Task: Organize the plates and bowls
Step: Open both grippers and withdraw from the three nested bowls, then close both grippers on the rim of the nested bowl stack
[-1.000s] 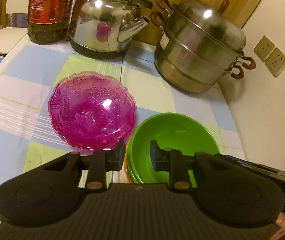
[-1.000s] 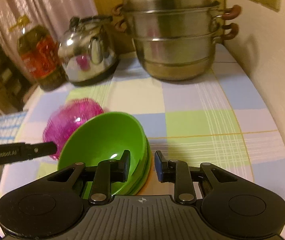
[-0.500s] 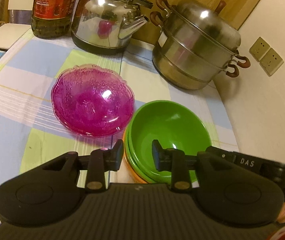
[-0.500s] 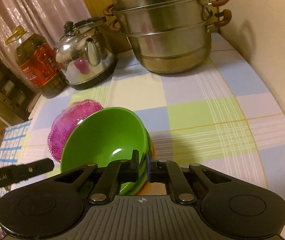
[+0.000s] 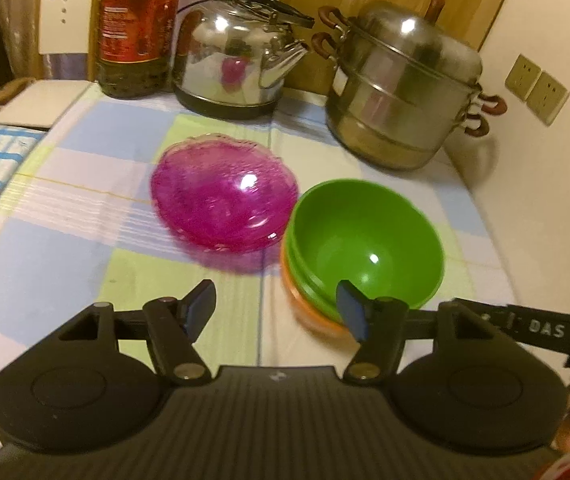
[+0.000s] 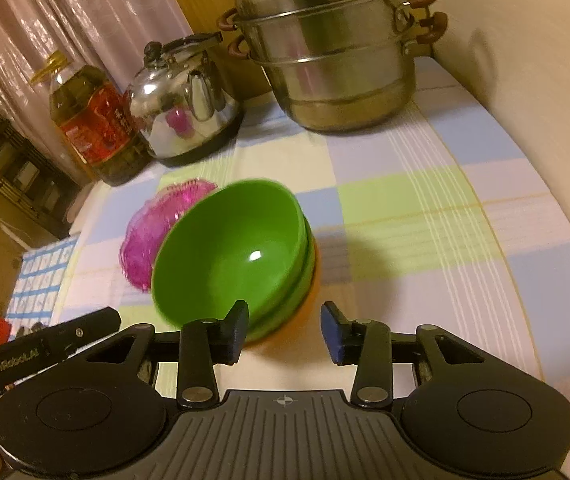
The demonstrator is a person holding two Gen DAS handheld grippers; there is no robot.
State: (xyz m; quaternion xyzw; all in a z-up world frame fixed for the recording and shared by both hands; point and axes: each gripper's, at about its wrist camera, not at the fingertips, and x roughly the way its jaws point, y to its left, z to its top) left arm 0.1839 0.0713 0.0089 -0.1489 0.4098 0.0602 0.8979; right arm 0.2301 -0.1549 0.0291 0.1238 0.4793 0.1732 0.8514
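Green plastic fills the middle of the left wrist view: a green bowl [image 5: 365, 240] sits nested in a second green one, and both rest in an orange bowl [image 5: 309, 316] at the bottom of the stack, on a checked tablecloth [image 5: 65, 248]. Just beside the stack, to its left, lies a pink glass plate [image 5: 223, 196], its rim close against the bowls. The left gripper [image 5: 275, 306] hangs near the stack with its jaws opening and nothing between them. Behind stand an oil bottle [image 5: 137, 32], a steel kettle [image 5: 237, 60] and a steamer pot [image 5: 401, 92]. From the right wrist view, the same green bowl [image 6: 229, 256] tops the stack, the pink plate [image 6: 157, 224] showing behind it on the left. The right gripper [image 6: 285, 330] is also opening; the stack's near edge sits between its fingers, but the pads stand clear of it.
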